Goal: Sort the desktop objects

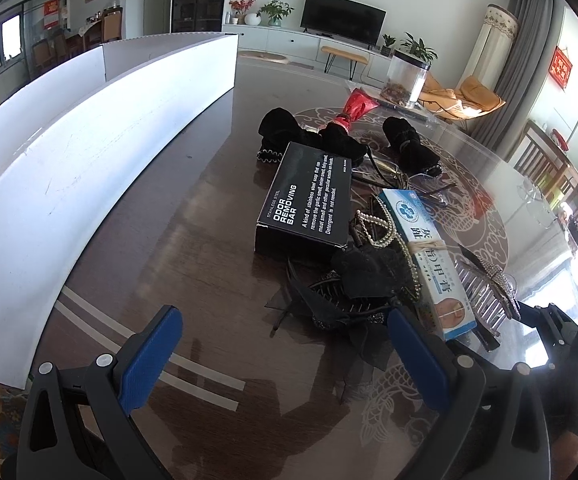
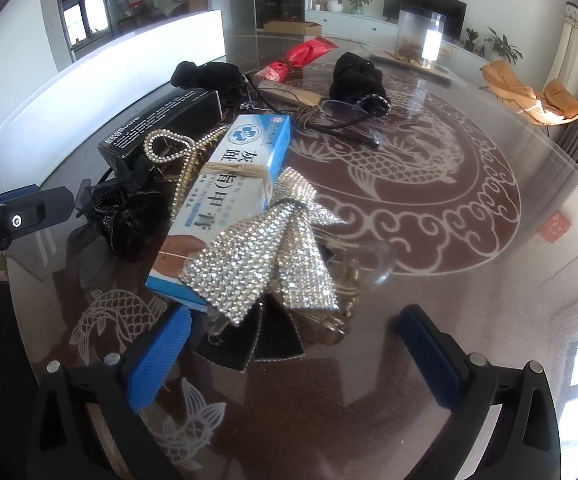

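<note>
A pile of small objects lies on the glass-topped table. A black "Odor Removing Bar" box [image 1: 305, 196] [image 2: 161, 124] lies beside a blue-and-white ointment box [image 1: 425, 264] [image 2: 229, 184]. A rhinestone bow clip [image 2: 265, 252] rests on the ointment box. A black lace hair clip [image 1: 353, 280] [image 2: 125, 208], a pearl clip [image 2: 165, 148], glasses [image 2: 341, 116], black velvet scrunchies [image 1: 301, 132] [image 2: 357, 72] and a red wrapped item [image 1: 355, 106] [image 2: 297, 58] lie around. My left gripper [image 1: 285, 356] is open, just short of the lace clip. My right gripper [image 2: 297, 356] is open, just short of the bow clip.
A long white box [image 1: 89, 152] [image 2: 129, 64] stands along the table's left side. A clear plastic jar [image 1: 407, 80] [image 2: 419, 36] stands at the far edge. The table [image 2: 469, 280] shows bare dragon-patterned glass to the right. Chairs stand beyond the right edge.
</note>
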